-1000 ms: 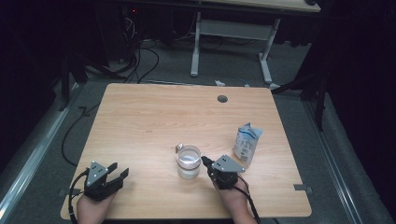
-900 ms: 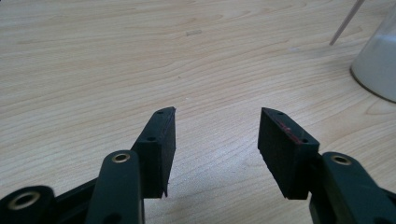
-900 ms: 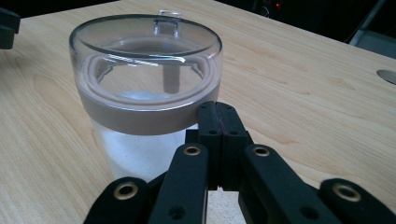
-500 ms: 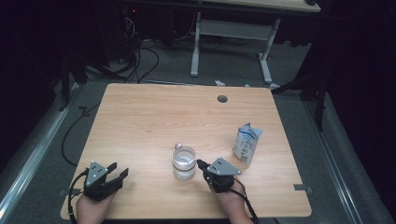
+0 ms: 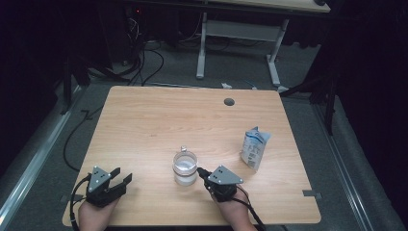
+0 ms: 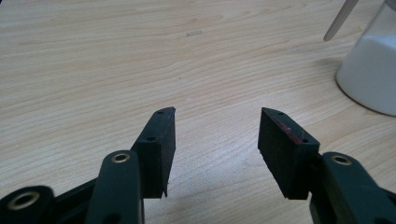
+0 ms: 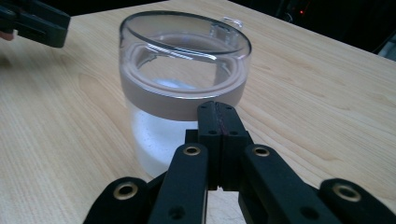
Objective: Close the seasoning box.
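Note:
A clear round jar with white powder in its bottom and a clear lid stands near the table's front middle. In the right gripper view the jar rises just beyond my right gripper. Its jaws are shut with nothing between them, and their tips are at the jar's near wall. From above, the right gripper sits at the jar's right side. My left gripper rests at the front left, open and empty. In its own view the left gripper points across bare wood, with the jar far right.
A small white and blue bag stands upright to the right of the jar. A round cable hole lies near the table's far edge. A thin grey stick slants beside the jar in the left gripper view.
The right gripper has shifted a little to the left, and the jar has moved left with it. The left gripper has stayed where it was.

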A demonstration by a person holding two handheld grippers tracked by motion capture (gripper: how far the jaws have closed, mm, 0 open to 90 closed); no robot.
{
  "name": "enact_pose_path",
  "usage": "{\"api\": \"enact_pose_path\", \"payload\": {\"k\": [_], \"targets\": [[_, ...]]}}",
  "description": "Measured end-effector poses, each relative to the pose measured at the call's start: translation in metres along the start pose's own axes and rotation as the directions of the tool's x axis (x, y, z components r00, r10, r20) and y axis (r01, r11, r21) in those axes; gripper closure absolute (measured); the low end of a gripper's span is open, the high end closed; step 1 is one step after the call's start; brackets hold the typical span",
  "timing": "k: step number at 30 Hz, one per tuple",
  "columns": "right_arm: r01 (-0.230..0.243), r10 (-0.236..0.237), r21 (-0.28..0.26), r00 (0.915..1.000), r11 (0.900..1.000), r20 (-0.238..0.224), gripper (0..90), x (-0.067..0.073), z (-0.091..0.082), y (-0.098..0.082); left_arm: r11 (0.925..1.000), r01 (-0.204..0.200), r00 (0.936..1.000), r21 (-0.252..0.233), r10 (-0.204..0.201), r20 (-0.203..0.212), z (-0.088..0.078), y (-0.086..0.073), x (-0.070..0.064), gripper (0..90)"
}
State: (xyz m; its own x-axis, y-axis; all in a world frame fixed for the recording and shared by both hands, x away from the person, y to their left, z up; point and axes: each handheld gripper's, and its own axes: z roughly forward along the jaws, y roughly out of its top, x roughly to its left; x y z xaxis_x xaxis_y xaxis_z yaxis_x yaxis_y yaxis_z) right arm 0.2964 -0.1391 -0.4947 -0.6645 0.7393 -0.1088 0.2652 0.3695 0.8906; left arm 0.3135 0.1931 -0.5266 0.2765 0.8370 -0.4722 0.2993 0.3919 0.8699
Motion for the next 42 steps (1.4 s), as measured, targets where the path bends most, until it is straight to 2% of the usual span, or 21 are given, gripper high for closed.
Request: {"api": "enact_pose_path", "payload": {"k": [7,14,26,30,34,38,40,42], "targets": [[0.026,-0.026,0.0,0.9994,1.0,-0.025,89.9,0.011,0.002,0.003,1.0,-0.002,1.0,0.003,0.002,0.0,0.0,0.0,0.0,46.9],[0.033,-0.033,-0.001,0.9987,0.999,-0.038,89.8,0.016,0.004,0.004,1.0,-0.006,1.0,0.004,0.006,0.001,0.0,-0.001,0.0,46.9],[0.03,-0.03,-0.001,0.9989,1.0,-0.035,88.1,0.013,0.003,0.003,1.0,-0.003,1.0,0.004,0.003,0.001,0.0,0.0,0.0,46.9],[0.013,-0.013,-0.005,0.9996,1.0,-0.025,85.6,0.008,0.002,0.002,1.0,-0.006,1.0,0.004,0.006,0.003,0.001,-0.001,0.0,46.9],[-0.016,0.016,0.002,0.9999,1.0,0.005,81.0,-0.001,0.0,-0.001,1.0,-0.005,1.0,0.003,0.005,0.006,0.001,0.0,0.0,47.0],[-0.049,0.048,0.007,0.9977,0.999,0.048,77.5,-0.016,-0.007,-0.006,1.0,-0.007,0.9999,0.006,0.007,0.011,0.002,0.0,-0.001,46.9],[-0.051,0.05,0.01,0.9972,0.999,0.055,76.4,-0.019,-0.008,-0.007,1.0,-0.007,0.9999,0.006,0.007,0.012,0.003,0.0,-0.001,46.9],[-0.072,0.071,0.011,0.9942,0.997,0.081,74.3,-0.03,-0.014,-0.011,0.9999,-0.008,0.9999,0.008,0.008,0.011,0.002,0.001,0.0,46.8]]}}
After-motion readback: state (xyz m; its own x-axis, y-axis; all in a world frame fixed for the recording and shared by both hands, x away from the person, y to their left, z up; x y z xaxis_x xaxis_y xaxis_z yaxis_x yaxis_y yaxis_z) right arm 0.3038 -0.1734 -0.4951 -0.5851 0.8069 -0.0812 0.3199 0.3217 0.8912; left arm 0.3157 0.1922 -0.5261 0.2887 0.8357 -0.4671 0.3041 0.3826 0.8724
